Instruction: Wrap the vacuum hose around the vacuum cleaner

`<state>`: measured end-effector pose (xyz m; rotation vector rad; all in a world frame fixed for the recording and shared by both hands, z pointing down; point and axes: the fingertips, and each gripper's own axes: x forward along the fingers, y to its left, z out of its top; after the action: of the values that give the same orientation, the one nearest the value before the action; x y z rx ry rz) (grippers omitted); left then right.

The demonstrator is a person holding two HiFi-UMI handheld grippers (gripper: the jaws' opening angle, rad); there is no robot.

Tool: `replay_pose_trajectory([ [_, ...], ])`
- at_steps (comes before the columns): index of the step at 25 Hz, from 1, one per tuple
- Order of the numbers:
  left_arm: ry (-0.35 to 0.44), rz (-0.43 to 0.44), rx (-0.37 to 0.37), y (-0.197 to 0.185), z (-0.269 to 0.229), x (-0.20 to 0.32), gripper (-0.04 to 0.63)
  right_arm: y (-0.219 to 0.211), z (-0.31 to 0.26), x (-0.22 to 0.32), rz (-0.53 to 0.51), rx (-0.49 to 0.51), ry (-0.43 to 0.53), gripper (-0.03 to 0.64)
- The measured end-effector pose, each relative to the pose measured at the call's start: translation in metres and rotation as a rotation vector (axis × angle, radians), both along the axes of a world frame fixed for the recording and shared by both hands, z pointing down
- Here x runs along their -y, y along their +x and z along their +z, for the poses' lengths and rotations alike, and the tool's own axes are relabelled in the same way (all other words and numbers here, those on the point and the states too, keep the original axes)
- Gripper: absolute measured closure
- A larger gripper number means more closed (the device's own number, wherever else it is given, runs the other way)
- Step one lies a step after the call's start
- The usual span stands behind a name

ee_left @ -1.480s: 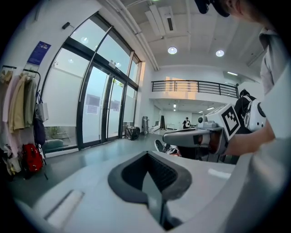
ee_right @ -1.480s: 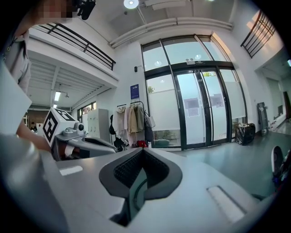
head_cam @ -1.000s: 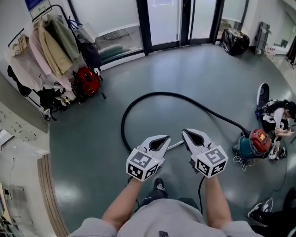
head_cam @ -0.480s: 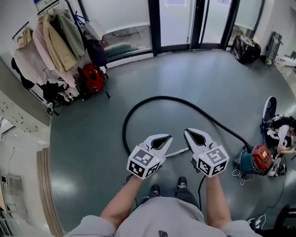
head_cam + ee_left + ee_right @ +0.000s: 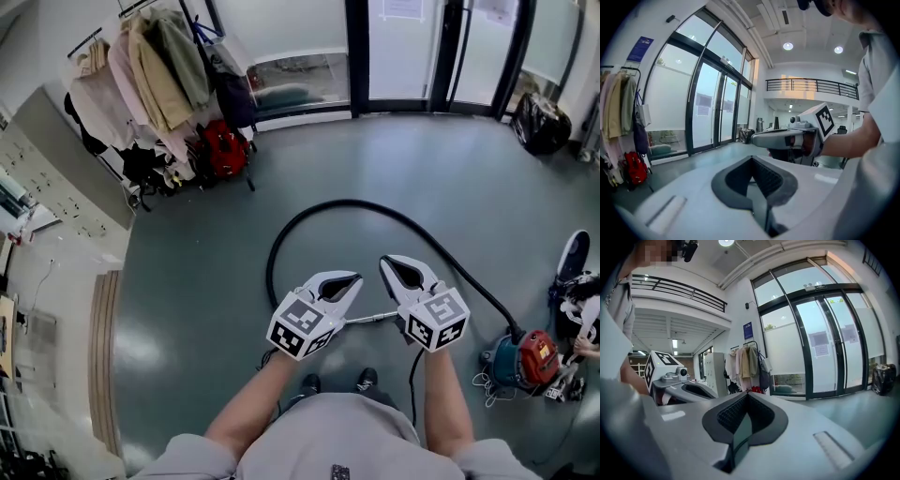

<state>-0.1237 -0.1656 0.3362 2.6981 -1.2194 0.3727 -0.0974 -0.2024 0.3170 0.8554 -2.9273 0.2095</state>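
A black vacuum hose (image 5: 375, 208) lies on the grey floor in a wide loop. It runs from near my feet round to the teal and red vacuum cleaner (image 5: 523, 361) at the lower right. Its metal wand (image 5: 375, 318) lies on the floor below and between my two grippers. My left gripper (image 5: 353, 278) and right gripper (image 5: 387, 262) hang side by side at waist height above the floor, both shut and empty. The left gripper view shows its shut jaws (image 5: 751, 160) with the other gripper beside them. The right gripper view shows the same (image 5: 746, 395).
A rack of coats (image 5: 150, 75) and a red backpack (image 5: 225, 150) stand at the back left. Glass doors (image 5: 403, 47) line the far wall, with a black bag (image 5: 542, 122) at their right. A person (image 5: 581, 314) sits on the floor beside the vacuum cleaner.
The head view has swung: the coat rack and hose loop slid right in the picture, and the vacuum cleaner dropped toward the lower right. Both grippers keep the same pose, shut.
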Motion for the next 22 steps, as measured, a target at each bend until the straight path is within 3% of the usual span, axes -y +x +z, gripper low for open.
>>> replay_pose_trajectory([
  [7, -0.018, -0.067, 0.002, -0.005, 0.005, -0.002, 0.595, 0.006, 0.008, -0.007, -0.061, -0.005, -0.017, 0.591],
  [14, -0.081, -0.054, 0.054, -0.03, 0.045, 0.002, 0.595, -0.005, 0.031, -0.011, -0.096, -0.025, -0.033, 0.592],
  [19, -0.156, -0.031, 0.115, -0.048, 0.116, 0.022, 0.595, -0.005, 0.106, 0.006, -0.071, -0.142, -0.085, 0.594],
  [22, -0.206, -0.018, 0.164, -0.054, 0.174, 0.032, 0.595, 0.001, 0.172, 0.013, -0.053, -0.199, -0.167, 0.594],
])
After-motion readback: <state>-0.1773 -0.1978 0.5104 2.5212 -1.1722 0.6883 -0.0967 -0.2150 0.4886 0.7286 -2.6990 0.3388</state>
